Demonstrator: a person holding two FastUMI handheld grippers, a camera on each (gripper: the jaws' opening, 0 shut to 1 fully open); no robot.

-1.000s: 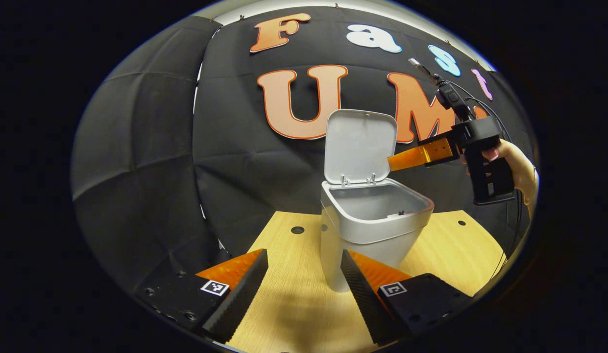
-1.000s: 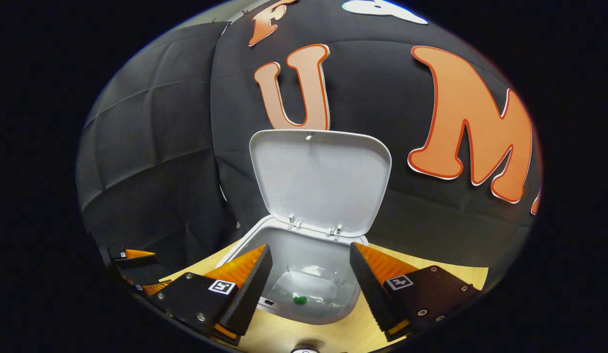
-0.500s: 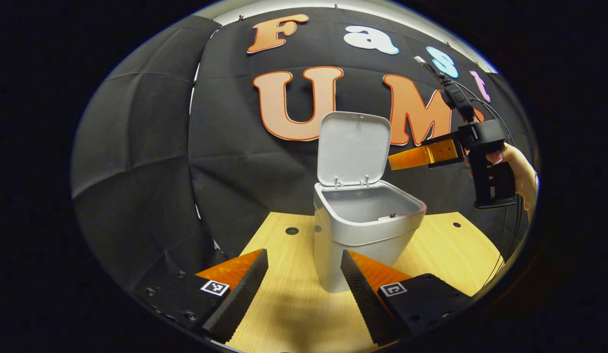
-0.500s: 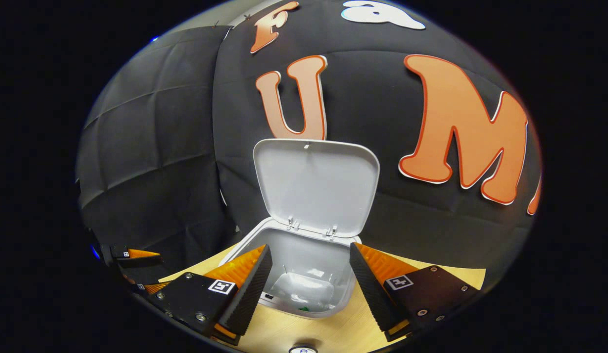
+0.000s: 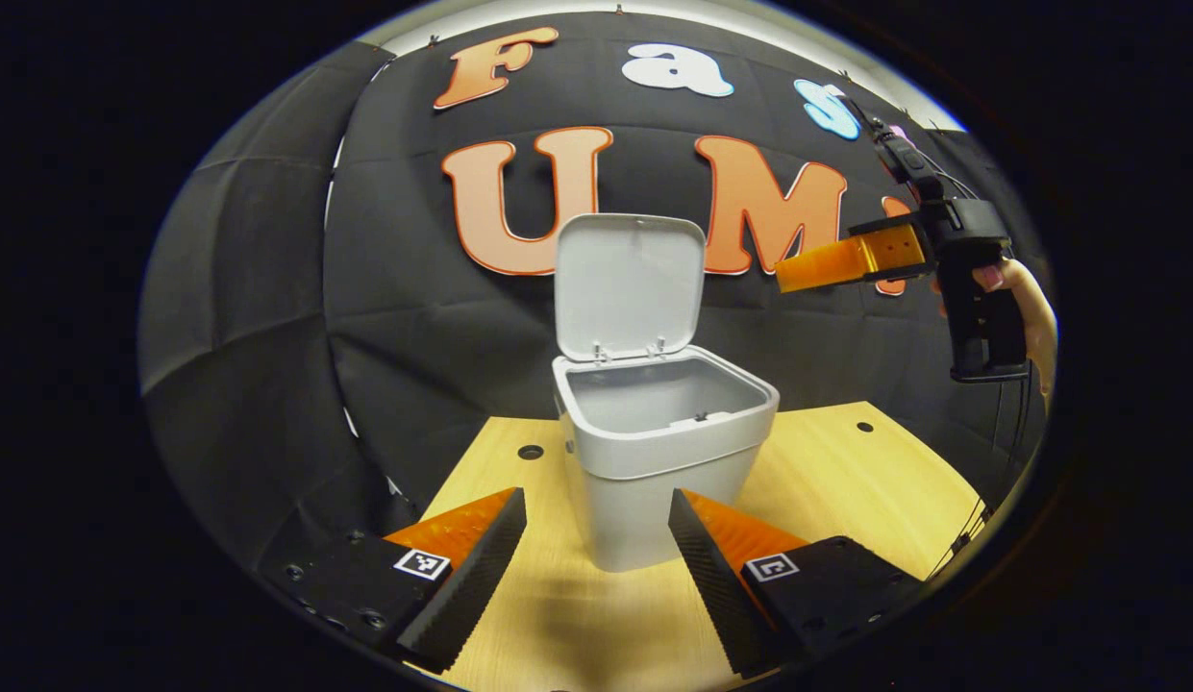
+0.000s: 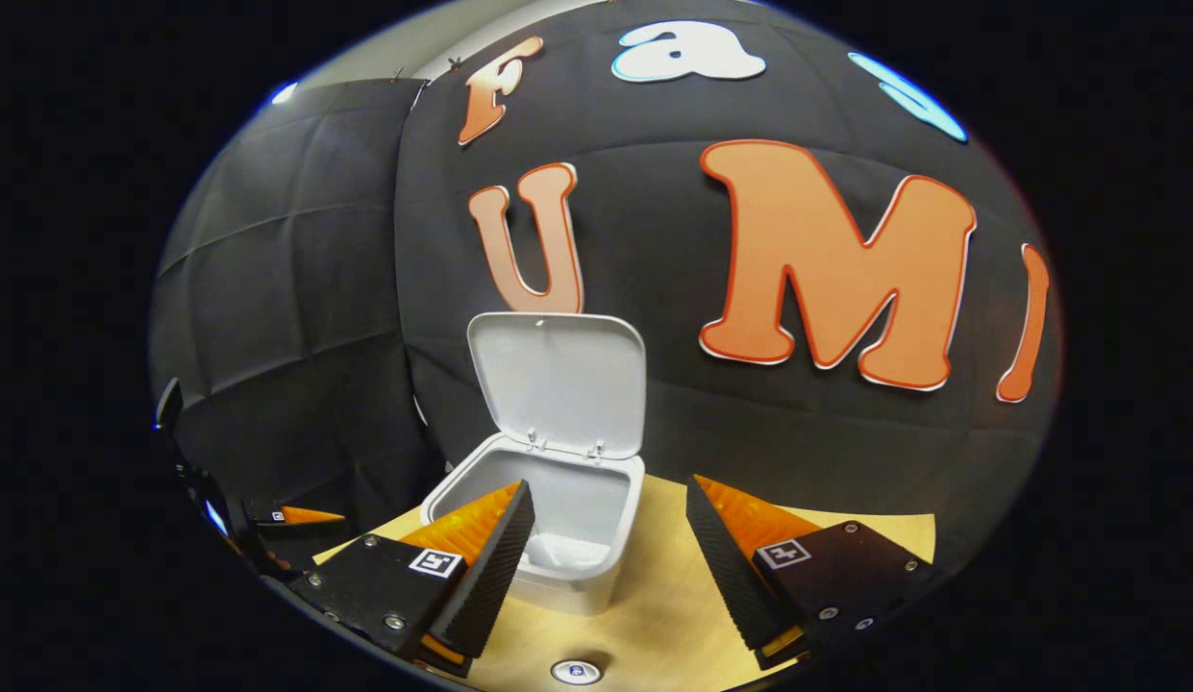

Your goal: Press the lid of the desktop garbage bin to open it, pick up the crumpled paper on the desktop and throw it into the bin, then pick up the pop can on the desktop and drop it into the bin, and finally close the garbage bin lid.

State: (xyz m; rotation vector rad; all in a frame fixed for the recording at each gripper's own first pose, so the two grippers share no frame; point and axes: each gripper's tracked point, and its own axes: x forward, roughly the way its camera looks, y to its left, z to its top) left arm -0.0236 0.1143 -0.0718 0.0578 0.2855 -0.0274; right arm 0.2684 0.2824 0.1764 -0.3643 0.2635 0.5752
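Now right tool (image 5: pixel 783 277) farther from bin (image 5: pixel 654 452), lid (image 5: pixel 630 288) up

The wooden surface (image 5: pixel 846 471) is light and grained, lit warm. Two small dark round holes sit in it near its back edge: one hole (image 5: pixel 531 451) toward the back left corner, the other hole (image 5: pixel 863 427) toward the back right. Behind the back edge hangs the black cloth wall (image 5: pixel 269 288), creased in a grid of folds. In the right gripper view, the surface (image 6: pixel 673 596) carries a small round white disc (image 6: pixel 576 671) at its near edge, too small to make out further
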